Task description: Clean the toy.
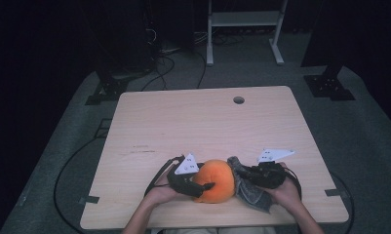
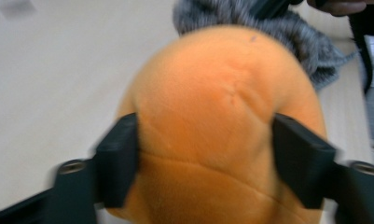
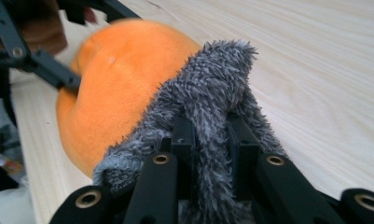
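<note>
An orange plush ball [image 1: 216, 180] lies near the table's front edge, with a grey fuzzy piece [image 1: 246, 187] joined to its right side. My left gripper [image 1: 205, 187] comes in from the left and is shut on the orange plush [image 2: 222, 116]; its two pads dent the plush on either side. From the right, my right gripper [image 1: 249, 175] is shut on the grey fuzzy piece [image 3: 212, 93], which bunches up between its jaws. In the right gripper view the orange plush [image 3: 114, 93] lies just beyond the grey piece. The grey piece [image 2: 287, 32] shows behind the plush in the left gripper view.
The light wooden table [image 1: 207, 122] has a round cable hole [image 1: 238, 100] near its far edge. Beyond it, a white frame stand [image 1: 244, 19] and black stand bases rest on grey floor with cables. Both of the person's hands rest at the front edge.
</note>
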{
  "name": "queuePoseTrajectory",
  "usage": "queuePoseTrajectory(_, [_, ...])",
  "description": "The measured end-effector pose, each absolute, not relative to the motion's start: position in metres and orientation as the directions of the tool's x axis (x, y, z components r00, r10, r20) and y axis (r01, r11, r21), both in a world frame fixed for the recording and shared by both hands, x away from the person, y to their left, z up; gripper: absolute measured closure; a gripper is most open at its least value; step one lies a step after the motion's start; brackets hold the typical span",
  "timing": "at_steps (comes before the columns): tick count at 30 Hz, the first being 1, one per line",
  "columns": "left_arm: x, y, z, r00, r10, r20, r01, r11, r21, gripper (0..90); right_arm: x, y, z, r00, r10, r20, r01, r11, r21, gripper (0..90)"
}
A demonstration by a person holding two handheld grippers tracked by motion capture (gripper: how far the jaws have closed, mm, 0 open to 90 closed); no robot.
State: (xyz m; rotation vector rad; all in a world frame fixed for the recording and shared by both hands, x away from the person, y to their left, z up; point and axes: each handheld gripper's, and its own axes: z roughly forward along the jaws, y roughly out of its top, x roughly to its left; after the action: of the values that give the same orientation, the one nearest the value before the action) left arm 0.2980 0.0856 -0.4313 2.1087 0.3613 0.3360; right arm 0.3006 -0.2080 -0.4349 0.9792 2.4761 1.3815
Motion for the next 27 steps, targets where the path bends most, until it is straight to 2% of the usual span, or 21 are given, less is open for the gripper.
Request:
queuePoseTrajectory(3, [0.293,0.072,-0.426,0.878,0.407,0.251,0.005,-0.533,0.846,35.9,0.296,-0.221,-0.422,-0.747,0.651,0.136,0.446,0.339,0.828,75.5])
queuePoseTrajectory(5, [0.294,0.066,-0.435,0.887,0.379,0.264,-0.002,-0.568,0.823,32.7,0.293,-0.226,-0.416,-0.740,0.660,0.131,0.432,0.316,0.845,75.5])
queuePoseTrajectory(8, [0.294,0.068,-0.438,0.901,0.360,0.241,-0.007,-0.543,0.840,30.6,0.288,-0.218,-0.406,-0.790,0.584,0.188,0.397,0.254,0.882,75.4])
queuePoseTrajectory(10, [0.294,0.070,-0.438,0.903,0.358,0.237,-0.005,-0.543,0.840,29.4,0.289,-0.204,-0.406,-0.809,0.563,0.167,0.380,0.287,0.879,75.2])
queuePoseTrajectory(12, [0.295,0.077,-0.434,0.913,0.364,0.184,0.036,-0.522,0.852,22.2,0.293,-0.192,-0.415,-0.809,0.572,0.135,0.384,0.340,0.858,75.3])
queuePoseTrajectory(14, [0.300,0.080,-0.431,0.903,0.411,0.127,0.100,-0.487,0.868,16.2,0.293,-0.187,-0.421,-0.805,0.576,0.140,0.392,0.340,0.855,75.4])
queuePoseTrajectory(15, [0.302,0.080,-0.432,0.901,0.414,0.128,0.106,-0.498,0.861,16.2,0.291,-0.185,-0.421,-0.805,0.580,0.125,0.381,0.345,0.858,75.4])
queuePoseTrajectory(18, [0.300,0.079,-0.438,0.901,0.405,0.157,0.083,-0.516,0.853,23.4,0.290,-0.186,-0.423,-0.802,0.587,0.112,0.373,0.345,0.861,75.2])
queuePoseTrajectory(24, [0.300,0.080,-0.442,0.898,0.413,0.150,0.096,-0.517,0.850,24.9,0.303,-0.209,-0.435,-0.737,0.658,0.155,0.461,0.321,0.828,75.4])
queuePoseTrajectory(27, [0.299,0.077,-0.441,0.900,0.399,0.175,0.072,-0.533,0.843,25.3,0.293,-0.204,-0.421,-0.766,0.627,0.140,0.397,0.291,0.870,75.3])
